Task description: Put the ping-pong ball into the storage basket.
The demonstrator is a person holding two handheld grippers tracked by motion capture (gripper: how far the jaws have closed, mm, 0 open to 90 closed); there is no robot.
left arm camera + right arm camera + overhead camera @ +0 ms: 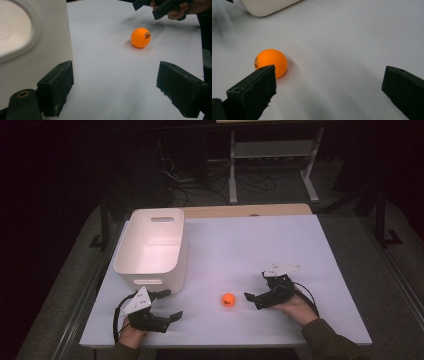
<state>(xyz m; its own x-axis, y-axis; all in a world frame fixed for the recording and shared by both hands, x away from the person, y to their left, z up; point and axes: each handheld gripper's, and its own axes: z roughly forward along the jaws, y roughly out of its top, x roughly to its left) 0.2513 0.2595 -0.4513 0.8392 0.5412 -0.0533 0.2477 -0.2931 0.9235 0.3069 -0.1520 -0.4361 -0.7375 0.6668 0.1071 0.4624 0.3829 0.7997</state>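
The table (280, 245) is a flat, matte white rectangle with bare room across its middle and right. A white plastic bin (152, 247), smooth-walled with rounded corners and a handle slot, stands near the left edge. The left hand-held gripper (167, 304) rests by the near edge just in front of the bin, jaws wide apart and empty. The right hand-held gripper (255, 292) is likewise spread and empty. Between them lies a glossy orange ball (228, 299), just beside the right gripper's jaw.

Each black gripper, left (167, 305) and right (255, 289), carries a grey three-cornered plate and a trailing black cable.
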